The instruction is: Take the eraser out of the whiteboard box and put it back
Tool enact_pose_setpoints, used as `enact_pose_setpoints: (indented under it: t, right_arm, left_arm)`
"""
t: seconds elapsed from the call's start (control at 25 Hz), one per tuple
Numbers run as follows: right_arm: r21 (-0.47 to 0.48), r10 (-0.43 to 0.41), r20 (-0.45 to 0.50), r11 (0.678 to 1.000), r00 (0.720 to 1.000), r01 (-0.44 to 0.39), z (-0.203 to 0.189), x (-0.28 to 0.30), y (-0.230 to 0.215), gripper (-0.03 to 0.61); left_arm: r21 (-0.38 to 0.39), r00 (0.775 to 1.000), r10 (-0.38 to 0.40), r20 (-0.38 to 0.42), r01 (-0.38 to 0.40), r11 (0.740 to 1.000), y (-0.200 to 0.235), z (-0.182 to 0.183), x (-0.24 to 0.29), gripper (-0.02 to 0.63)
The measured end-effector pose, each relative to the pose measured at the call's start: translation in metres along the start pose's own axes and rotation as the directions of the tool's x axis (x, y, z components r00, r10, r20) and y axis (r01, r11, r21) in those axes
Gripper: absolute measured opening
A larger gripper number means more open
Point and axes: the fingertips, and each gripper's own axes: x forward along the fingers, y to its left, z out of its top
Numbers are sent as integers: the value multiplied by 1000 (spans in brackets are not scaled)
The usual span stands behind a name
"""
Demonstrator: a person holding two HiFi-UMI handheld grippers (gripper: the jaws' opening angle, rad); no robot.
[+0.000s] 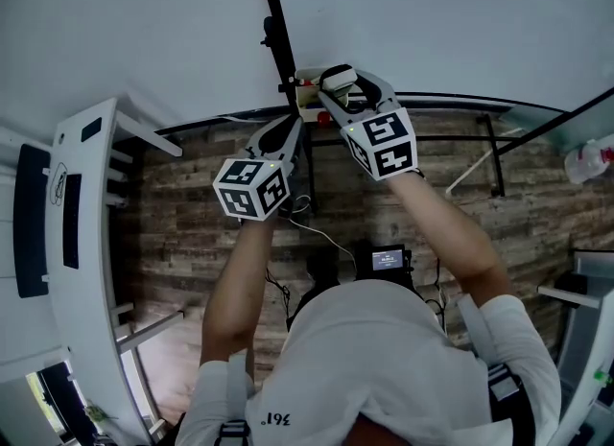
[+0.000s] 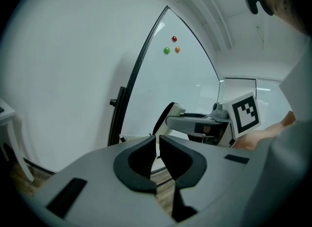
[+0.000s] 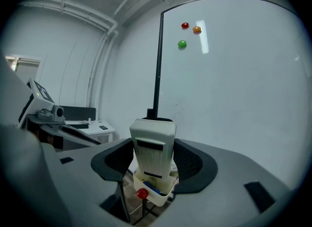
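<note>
Right claw (image 3: pixel 155 165) clamps the eraser (image 3: pixel 153 138) upright over the box (image 3: pixel 162 196); lower it straight, vertical. Left claw (image 2: pixel 157 156) clenched, empty.

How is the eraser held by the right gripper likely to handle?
The eraser looks like rigid plastic, so probably stiff and light. The right gripper clamps its flat sides, so slipping seems unlikely. Being blocky, it probably won't roll.

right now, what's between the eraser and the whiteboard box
Nothing: in the right gripper view the eraser, clamped in the right gripper, has its lower end at the open top of the whiteboard box. No gap shows there.
</note>
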Motion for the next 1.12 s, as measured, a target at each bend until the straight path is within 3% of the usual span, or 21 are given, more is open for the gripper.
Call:
enact_pose_setpoints:
  t: [0.56, 1.12]
  right_arm:
    - [20, 26, 37, 999, 999, -27, 21, -37, -1, 270]
    - [20, 50, 99, 998, 994, -52, 43, -85, 5, 270]
  left_arm:
    - [16, 997, -47, 62, 46, 999, -31, 29, -23, 11]
    - [12, 992, -93, 83, 92, 996, -60, 35, -45, 11]
